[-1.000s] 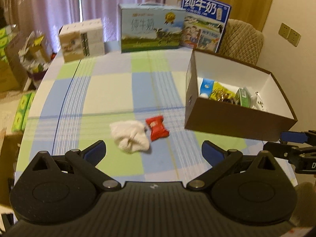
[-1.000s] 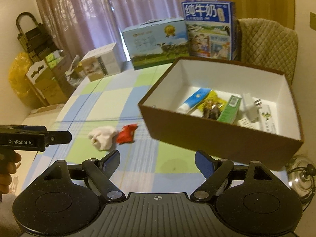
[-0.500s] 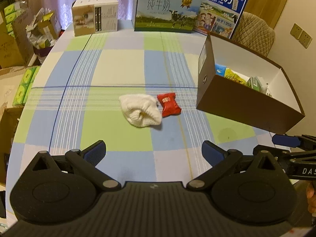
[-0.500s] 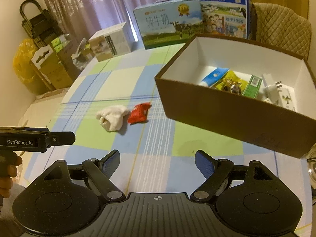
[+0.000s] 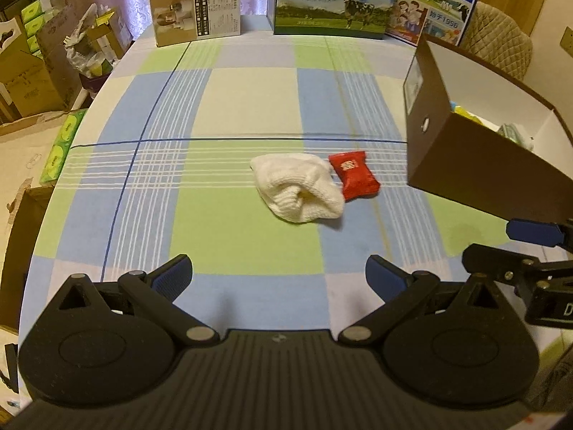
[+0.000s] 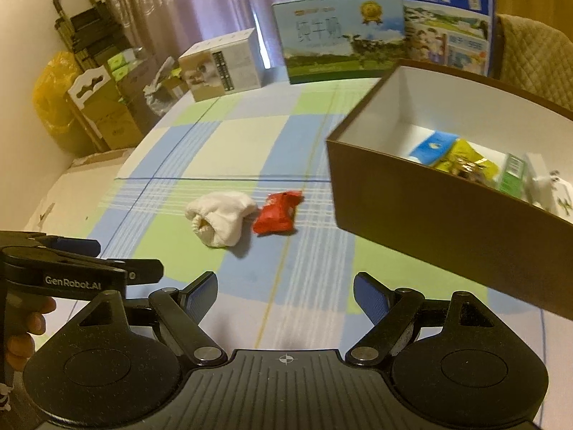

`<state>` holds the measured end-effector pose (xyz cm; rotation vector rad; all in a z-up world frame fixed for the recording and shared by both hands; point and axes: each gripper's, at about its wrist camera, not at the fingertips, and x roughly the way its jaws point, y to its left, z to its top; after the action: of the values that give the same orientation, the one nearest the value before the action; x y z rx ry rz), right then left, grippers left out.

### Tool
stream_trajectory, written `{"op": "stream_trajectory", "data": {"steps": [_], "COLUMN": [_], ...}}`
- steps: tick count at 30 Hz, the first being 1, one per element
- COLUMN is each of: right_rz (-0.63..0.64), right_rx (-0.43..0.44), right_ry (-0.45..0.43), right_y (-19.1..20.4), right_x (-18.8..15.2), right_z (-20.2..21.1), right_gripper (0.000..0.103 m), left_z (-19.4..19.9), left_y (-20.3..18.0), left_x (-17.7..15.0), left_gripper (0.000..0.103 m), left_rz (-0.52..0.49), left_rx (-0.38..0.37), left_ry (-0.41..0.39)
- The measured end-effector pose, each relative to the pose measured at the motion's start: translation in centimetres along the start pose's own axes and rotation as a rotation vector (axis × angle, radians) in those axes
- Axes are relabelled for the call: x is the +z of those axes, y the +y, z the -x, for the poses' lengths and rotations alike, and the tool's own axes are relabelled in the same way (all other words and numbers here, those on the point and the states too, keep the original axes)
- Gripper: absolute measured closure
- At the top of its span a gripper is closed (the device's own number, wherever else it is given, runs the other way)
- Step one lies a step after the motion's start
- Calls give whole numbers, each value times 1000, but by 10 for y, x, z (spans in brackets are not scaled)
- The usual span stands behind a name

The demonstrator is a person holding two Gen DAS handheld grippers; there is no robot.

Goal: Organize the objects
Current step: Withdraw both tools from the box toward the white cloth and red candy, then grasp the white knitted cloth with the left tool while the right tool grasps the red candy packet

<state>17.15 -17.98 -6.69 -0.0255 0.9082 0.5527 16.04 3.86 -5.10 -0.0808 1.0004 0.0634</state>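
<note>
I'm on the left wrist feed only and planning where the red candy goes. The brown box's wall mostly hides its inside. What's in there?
Observer: In the right wrist view, the brown box holds a blue packet, a yellow packet, a green packet and a white plug.
Operator: Any bare floor left?
Observer: Yes, the end nearer the red candy shows bare white floor.
Operator: I only see the right gripper's edge. What state is it in?
Observer: The right gripper is open and empty, short of the candy.
</note>
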Motion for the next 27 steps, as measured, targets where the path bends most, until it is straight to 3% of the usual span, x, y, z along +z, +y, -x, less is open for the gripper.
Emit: {"op": "stream_trajectory", "data": {"steps": [5, 12, 16, 20, 23, 27], "right_rz": [5, -83, -132, -154, -166, -166], "right_rx": [-16, -39, -43, -62, -53, -43], "right_ry": [14, 19, -6, 8, -13, -32], "right_y": [1, -10, -23, -34, -37, -38], "right_x": [10, 23, 15, 12, 14, 16], "right_z": [-23, -49, -60, -73, -78, -81], "right_gripper": [23, 23, 24, 47, 51, 51], "left_z": [-14, -33, -43, -57, -66, -80], "left_y": [5, 6, 6, 5, 2, -2], "left_x": [5, 16, 24, 30, 36, 44], "left_gripper": [1, 1, 1, 2, 2, 2], "left_rz": [-3, -72, -82, -38, -4, -10], "left_rx": [12, 28, -3, -49, -73, -44], "left_ry": [16, 5, -14, -10, -6, -9]}}
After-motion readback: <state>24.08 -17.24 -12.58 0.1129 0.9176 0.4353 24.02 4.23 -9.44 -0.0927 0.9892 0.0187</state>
